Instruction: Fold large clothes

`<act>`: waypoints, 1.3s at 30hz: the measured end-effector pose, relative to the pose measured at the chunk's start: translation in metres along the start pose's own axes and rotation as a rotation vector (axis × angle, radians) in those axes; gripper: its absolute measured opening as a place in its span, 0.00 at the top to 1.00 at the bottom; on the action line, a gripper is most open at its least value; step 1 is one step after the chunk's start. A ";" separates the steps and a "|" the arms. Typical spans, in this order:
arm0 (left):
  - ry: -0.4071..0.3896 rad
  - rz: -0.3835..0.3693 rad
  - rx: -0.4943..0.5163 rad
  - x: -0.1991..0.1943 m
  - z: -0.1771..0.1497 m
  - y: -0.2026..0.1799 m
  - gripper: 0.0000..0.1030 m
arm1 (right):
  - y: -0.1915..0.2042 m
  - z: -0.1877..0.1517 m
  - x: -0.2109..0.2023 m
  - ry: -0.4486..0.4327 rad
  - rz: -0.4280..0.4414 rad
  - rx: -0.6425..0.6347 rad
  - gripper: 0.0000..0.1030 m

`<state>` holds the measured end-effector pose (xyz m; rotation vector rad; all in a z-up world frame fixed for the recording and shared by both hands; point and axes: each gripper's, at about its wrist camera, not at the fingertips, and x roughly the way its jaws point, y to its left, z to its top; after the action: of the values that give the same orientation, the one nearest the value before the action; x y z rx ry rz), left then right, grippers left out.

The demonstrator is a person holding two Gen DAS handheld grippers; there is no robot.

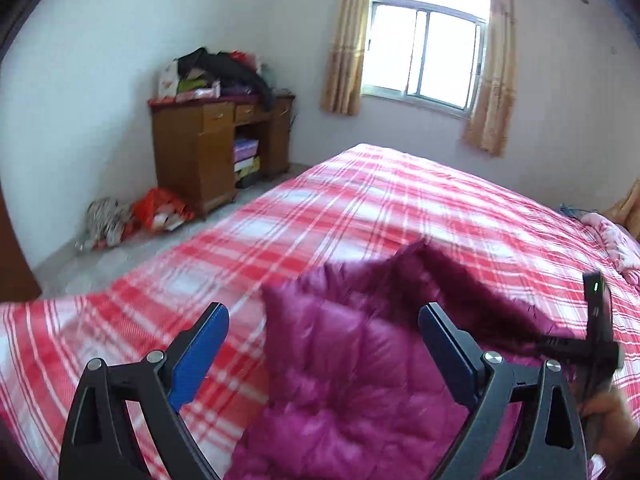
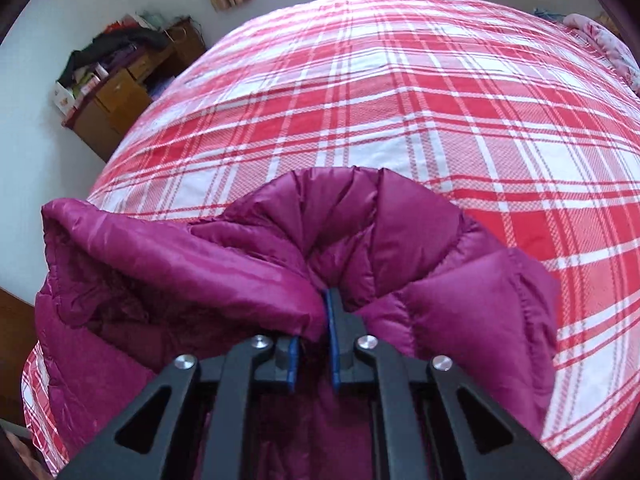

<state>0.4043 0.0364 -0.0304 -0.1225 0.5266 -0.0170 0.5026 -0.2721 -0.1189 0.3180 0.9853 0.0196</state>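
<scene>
A magenta quilted down jacket [image 1: 344, 368] lies bunched at the near edge of a bed with a red and white plaid cover [image 1: 360, 208]. My left gripper [image 1: 324, 320] is open above it, blue pads wide apart, holding nothing. In the right wrist view my right gripper [image 2: 326, 300] is shut on a fold of the jacket [image 2: 360, 240], which bulges up around the fingertips [image 2: 330, 312]. The right gripper's body shows at the right edge of the left wrist view [image 1: 600, 320].
A wooden desk [image 1: 216, 152] piled with clothes and boxes stands against the far wall, with bags [image 1: 136, 216] on the floor beside it. A curtained window [image 1: 424, 52] is behind the bed. A pink floral quilt [image 1: 616, 240] lies at the bed's right end.
</scene>
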 end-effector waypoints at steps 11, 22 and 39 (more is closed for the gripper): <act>0.093 0.021 0.052 0.115 0.069 -0.073 0.07 | 0.011 -0.015 0.002 -0.137 -0.035 -0.121 0.89; 0.332 0.151 0.115 0.167 -0.038 -0.055 0.20 | 0.003 -0.014 0.002 -0.140 0.023 -0.074 0.88; 0.302 0.160 0.112 0.167 -0.046 -0.056 0.19 | 0.056 -0.009 -0.073 -0.359 -0.079 -0.110 0.69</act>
<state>0.5265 -0.0328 -0.1462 0.0330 0.8345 0.0923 0.4614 -0.2280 -0.0489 0.1731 0.6371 -0.0535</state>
